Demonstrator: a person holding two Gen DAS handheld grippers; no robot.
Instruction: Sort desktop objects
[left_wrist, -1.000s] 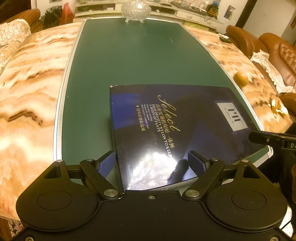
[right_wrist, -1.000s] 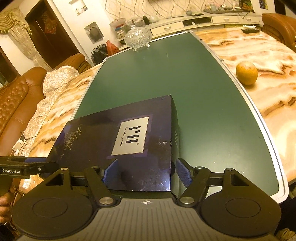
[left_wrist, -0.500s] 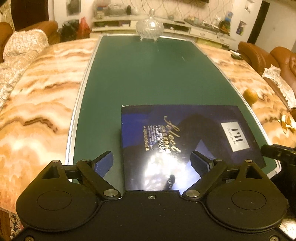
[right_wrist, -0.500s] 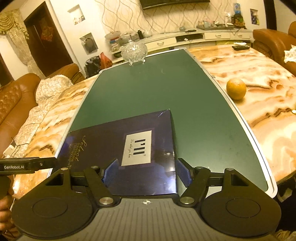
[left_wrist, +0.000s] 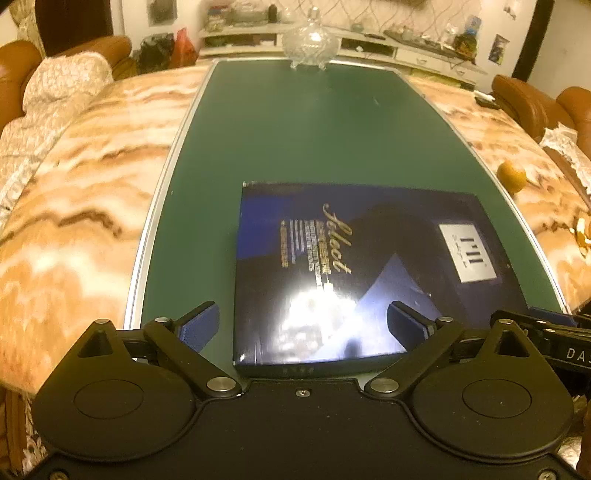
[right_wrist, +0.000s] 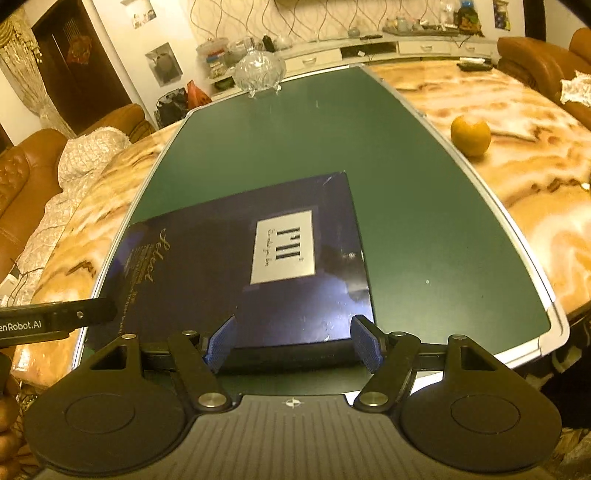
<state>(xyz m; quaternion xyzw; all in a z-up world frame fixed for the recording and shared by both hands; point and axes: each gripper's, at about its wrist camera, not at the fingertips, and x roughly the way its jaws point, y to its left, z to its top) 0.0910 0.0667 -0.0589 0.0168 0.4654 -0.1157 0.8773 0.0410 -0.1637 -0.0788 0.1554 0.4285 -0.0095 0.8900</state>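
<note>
A flat dark blue box with gold "Select" lettering and a silver label lies on the green table panel. It also shows in the right wrist view. My left gripper is open and empty, its fingers astride the box's near left corner, above it. My right gripper is open and empty at the box's near right edge. An orange sits on the marble to the right, and also shows in the left wrist view.
A lidded cut-glass bowl stands at the far end of the green panel; it also shows in the right wrist view. Marble tabletop flanks the panel on both sides. Brown sofas surround the table.
Both grippers have pulled back and risen from the box. The box now lies flat on the green panel, further from both cameras.
</note>
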